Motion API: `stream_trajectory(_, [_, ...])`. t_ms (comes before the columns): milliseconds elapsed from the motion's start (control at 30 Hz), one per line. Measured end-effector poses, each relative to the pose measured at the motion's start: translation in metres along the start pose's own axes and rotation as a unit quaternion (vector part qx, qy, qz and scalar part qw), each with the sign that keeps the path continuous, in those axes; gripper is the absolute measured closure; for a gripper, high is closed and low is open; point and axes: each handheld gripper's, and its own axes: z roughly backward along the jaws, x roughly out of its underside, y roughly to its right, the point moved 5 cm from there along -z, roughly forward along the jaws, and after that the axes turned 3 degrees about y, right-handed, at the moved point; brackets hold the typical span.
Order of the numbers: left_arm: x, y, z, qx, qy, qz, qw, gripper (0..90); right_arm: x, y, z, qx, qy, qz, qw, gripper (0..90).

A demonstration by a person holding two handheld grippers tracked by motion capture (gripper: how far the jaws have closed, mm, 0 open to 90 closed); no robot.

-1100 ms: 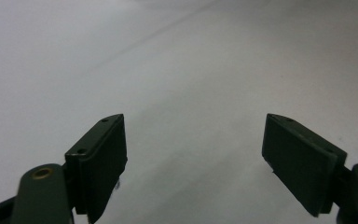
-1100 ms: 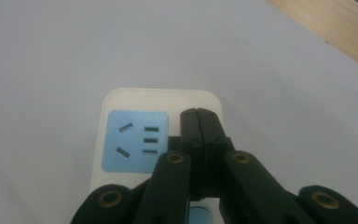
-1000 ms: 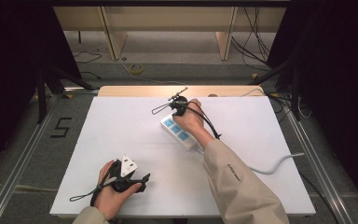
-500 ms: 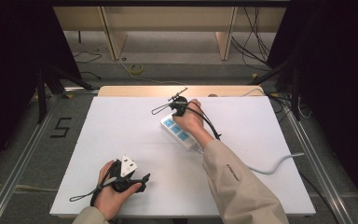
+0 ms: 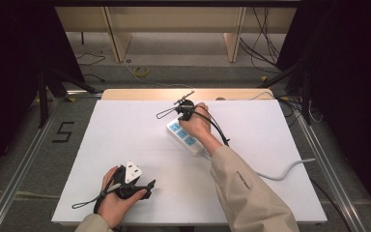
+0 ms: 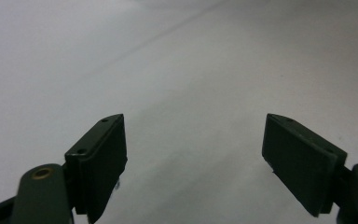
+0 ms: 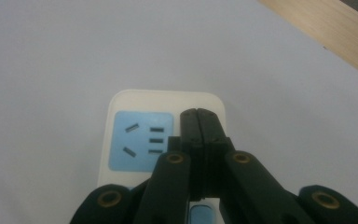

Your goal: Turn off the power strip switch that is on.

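Fingers: right gripper (image 7: pixel 200 122) has its two black fingers (image 7: pixel 189 128) pressed flat together with nothing between them, resting on top of a white power strip (image 7: pixel 165 100); left gripper (image 6: pixel 193 158) has its fingers (image 6: pixel 100 161) spread wide over bare white surface, holding nothing.

Location: power strip (image 5: pixel 186 137) lies near the middle of the white desk (image 5: pixel 101 145), angled, its grey cable (image 5: pixel 290 169) trailing off toward the right edge. Right hand (image 5: pixel 198 123) sits directly over it.

Left side: left hand (image 5: pixel 118 200) rests at the near edge of the desk, well apart from the strip, with the gripper's white-capped body (image 5: pixel 134 172) beside it.

Detail: closed fingertips sit just beside the blue socket panel (image 7: pixel 142 140), on the white rim; a small blue button (image 7: pixel 201 215) shows partly under the gripper linkage.

Work in hand: apparently pressing on or steadying the strip.

Risk: pressing off-centre on the rim could tip or slide the light strip across the smooth desk; with the other gripper far off, nothing braces it. Closed tips could also slip from the glossy casing.
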Motion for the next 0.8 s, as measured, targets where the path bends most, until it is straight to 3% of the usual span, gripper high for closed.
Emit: stream_trajectory(800, [0.000,0.001,0.000,-0.002,0.000,0.002,1.0000,21.6,0.010,-0.004,0.022,-0.011,0.008,0.010,0.9998,89.3])
